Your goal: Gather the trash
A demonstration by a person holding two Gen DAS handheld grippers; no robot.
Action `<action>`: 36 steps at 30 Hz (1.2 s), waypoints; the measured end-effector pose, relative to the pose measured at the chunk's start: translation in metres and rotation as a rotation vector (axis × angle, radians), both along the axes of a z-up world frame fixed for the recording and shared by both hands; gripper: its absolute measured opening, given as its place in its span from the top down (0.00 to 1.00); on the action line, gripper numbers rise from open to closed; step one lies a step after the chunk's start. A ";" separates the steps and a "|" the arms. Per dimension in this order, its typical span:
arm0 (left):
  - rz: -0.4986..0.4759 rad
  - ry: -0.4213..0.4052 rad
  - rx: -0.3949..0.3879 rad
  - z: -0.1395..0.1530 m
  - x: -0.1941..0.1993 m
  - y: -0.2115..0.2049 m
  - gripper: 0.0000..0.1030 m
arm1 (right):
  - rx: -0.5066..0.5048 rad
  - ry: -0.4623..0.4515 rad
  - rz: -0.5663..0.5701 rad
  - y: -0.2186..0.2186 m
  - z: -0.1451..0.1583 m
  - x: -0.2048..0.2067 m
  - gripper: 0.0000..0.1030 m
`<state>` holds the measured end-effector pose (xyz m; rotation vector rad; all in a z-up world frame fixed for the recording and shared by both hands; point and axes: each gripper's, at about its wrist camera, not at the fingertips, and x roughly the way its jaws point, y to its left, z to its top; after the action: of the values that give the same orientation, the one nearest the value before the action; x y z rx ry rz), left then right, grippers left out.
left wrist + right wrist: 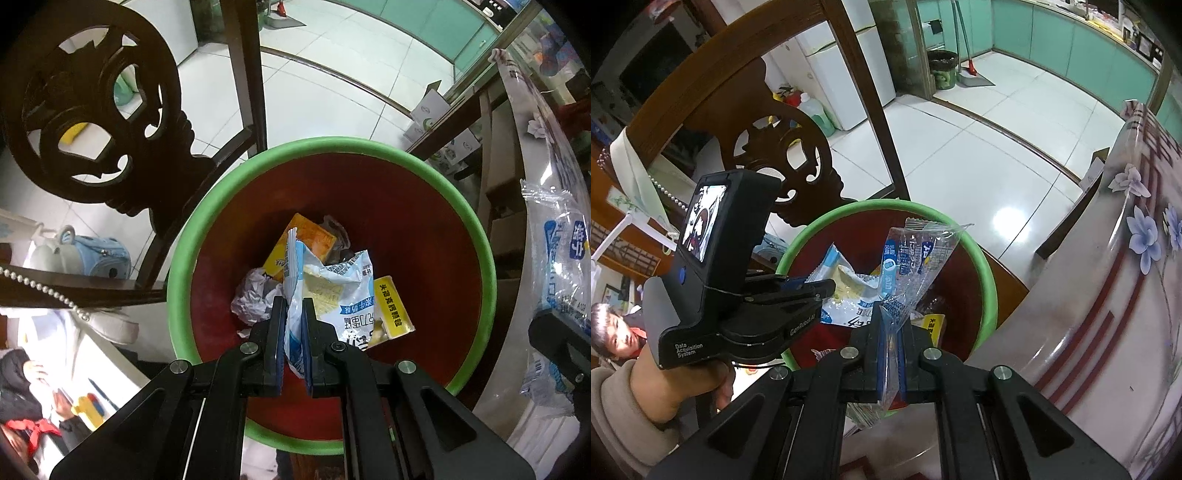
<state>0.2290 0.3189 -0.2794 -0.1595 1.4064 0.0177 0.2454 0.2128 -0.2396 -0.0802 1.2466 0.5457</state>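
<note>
My left gripper (294, 306) is shut on a crumpled blue-and-white snack wrapper (325, 291) and holds it over the mouth of a bin with a green rim (332, 144) and a red inside. In the bin lie an orange carton (306, 240), a yellow box (393, 308) and crumpled white paper (255, 295). My right gripper (891, 325) is shut on a clear plastic wrapper with blue print (916, 258), held above the same bin (982, 266). The left gripper (820, 288) shows in the right wrist view with its wrapper (846, 291).
A dark carved wooden chair (110, 122) stands left of the bin. A table with a floral cloth (1108, 295) is at the right. White tiled floor (325, 85) lies beyond. A child (613, 332) sits at far left.
</note>
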 end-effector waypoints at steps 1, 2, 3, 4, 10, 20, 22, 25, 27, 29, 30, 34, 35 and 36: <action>-0.002 0.000 0.002 0.000 0.000 0.000 0.92 | 0.001 0.002 -0.001 0.000 0.000 0.001 0.94; -0.005 0.000 0.003 0.000 -0.001 0.000 0.92 | -0.003 0.000 -0.004 0.000 0.000 0.001 0.91; -0.007 -0.001 0.004 0.000 -0.001 -0.001 0.92 | -0.004 -0.005 -0.007 0.000 0.000 0.002 0.90; -0.008 -0.002 0.005 0.000 -0.002 -0.001 0.92 | -0.004 -0.007 -0.008 0.000 0.001 0.002 0.90; -0.018 0.015 0.014 -0.004 -0.003 -0.002 0.72 | 0.013 0.003 -0.025 -0.002 0.003 0.000 0.66; 0.011 -0.082 0.018 0.025 -0.021 -0.001 0.24 | 0.004 -0.111 -0.083 -0.015 0.033 -0.021 0.40; 0.013 -0.108 0.018 0.035 -0.027 -0.003 0.20 | 0.003 -0.137 -0.104 -0.022 0.044 -0.030 0.41; 0.010 -0.140 0.012 0.048 -0.037 -0.008 0.19 | -0.001 -0.193 -0.141 -0.037 0.062 -0.046 0.40; 0.010 -0.154 0.005 0.056 -0.043 -0.013 0.19 | -0.001 -0.216 -0.166 -0.049 0.071 -0.055 0.36; 0.012 -0.168 -0.004 0.063 -0.051 -0.018 0.19 | 0.002 -0.240 -0.189 -0.062 0.080 -0.067 0.35; 0.012 -0.177 -0.003 0.068 -0.056 -0.022 0.19 | 0.000 -0.248 -0.195 -0.067 0.083 -0.071 0.34; 0.024 -0.212 0.007 0.083 -0.082 -0.034 0.19 | 0.014 -0.273 -0.222 -0.093 0.097 -0.097 0.34; 0.033 -0.218 0.008 0.086 -0.090 -0.037 0.19 | 0.024 -0.276 -0.226 -0.097 0.099 -0.103 0.34; 0.042 -0.224 0.007 0.089 -0.098 -0.040 0.19 | 0.034 -0.283 -0.230 -0.104 0.103 -0.112 0.34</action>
<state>0.1308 0.2788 -0.1907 -0.1797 1.1792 0.0379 0.1336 0.1088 -0.1366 0.0151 0.9543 0.3416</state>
